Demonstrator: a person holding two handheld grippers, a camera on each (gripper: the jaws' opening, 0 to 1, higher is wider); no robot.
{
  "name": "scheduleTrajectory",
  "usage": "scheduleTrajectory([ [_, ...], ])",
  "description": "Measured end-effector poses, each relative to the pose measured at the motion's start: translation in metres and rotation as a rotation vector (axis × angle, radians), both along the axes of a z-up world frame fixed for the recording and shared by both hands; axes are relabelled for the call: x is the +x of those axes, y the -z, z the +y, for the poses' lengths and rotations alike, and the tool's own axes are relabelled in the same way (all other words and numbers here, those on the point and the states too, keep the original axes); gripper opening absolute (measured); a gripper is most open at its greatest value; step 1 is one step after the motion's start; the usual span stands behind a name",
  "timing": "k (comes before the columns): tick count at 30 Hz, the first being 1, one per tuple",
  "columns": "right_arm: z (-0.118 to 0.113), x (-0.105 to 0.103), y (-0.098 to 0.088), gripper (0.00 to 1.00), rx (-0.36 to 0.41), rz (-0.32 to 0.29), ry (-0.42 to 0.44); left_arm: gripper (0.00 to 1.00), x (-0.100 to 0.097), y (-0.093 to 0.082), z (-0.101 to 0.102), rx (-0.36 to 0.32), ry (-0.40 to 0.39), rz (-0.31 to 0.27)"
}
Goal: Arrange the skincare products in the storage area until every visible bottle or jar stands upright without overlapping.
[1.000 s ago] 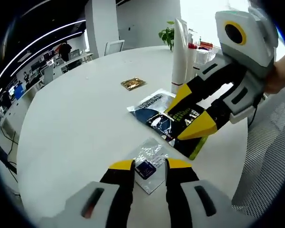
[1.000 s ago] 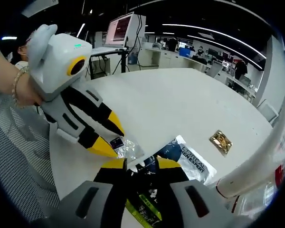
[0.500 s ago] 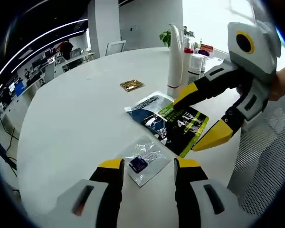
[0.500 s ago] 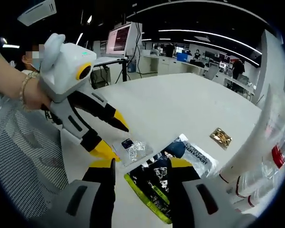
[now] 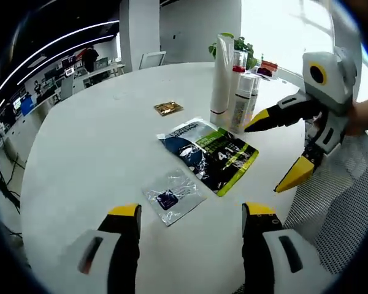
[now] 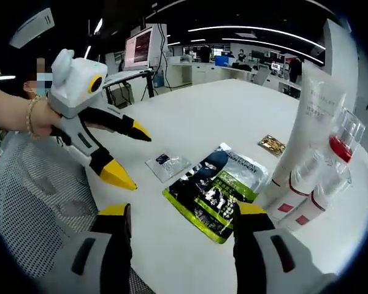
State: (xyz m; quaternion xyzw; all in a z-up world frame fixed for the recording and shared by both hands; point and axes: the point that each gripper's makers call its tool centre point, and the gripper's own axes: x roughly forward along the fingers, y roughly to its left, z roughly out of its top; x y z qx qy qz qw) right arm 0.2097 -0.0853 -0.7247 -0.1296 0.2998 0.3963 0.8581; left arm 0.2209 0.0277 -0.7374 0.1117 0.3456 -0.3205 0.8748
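— Several bottles (image 5: 239, 101) stand upright near the table's (image 5: 98, 135) far edge, beyond the flat green packet (image 5: 221, 156).
— Nearer which?
— Right gripper (image 6: 181, 211), I'd judge; left gripper (image 5: 193, 211) sits farther back. Both gape wide, empty.

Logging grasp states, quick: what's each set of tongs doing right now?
Left tongs: open, holding nothing.
Right tongs: open, holding nothing.
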Motion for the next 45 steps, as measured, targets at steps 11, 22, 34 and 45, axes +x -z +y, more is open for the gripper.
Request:
scheduleTrajectory([
  [11, -0.037, -0.002, -0.01, 0.87, 0.0, 0.054, 0.145, 0.83, -0.013, -0.014, 0.006, -0.067, -0.056, 0.023],
  [22, -0.077, 0.003, -0.024, 0.95, 0.021, 0.051, 0.259, 0.92, -0.022, -0.028, 0.02, -0.111, -0.116, 0.044],
  [34, -0.081, -0.002, -0.041, 1.0, 0.079, -0.004, 0.245, 0.99, -0.033, -0.044, 0.021, -0.159, -0.132, 0.043],
  [45, -0.082, -0.002, -0.043, 1.0, 0.085, -0.009, 0.257, 0.99, -0.033, -0.05, 0.027, -0.169, -0.163, 0.026],
])
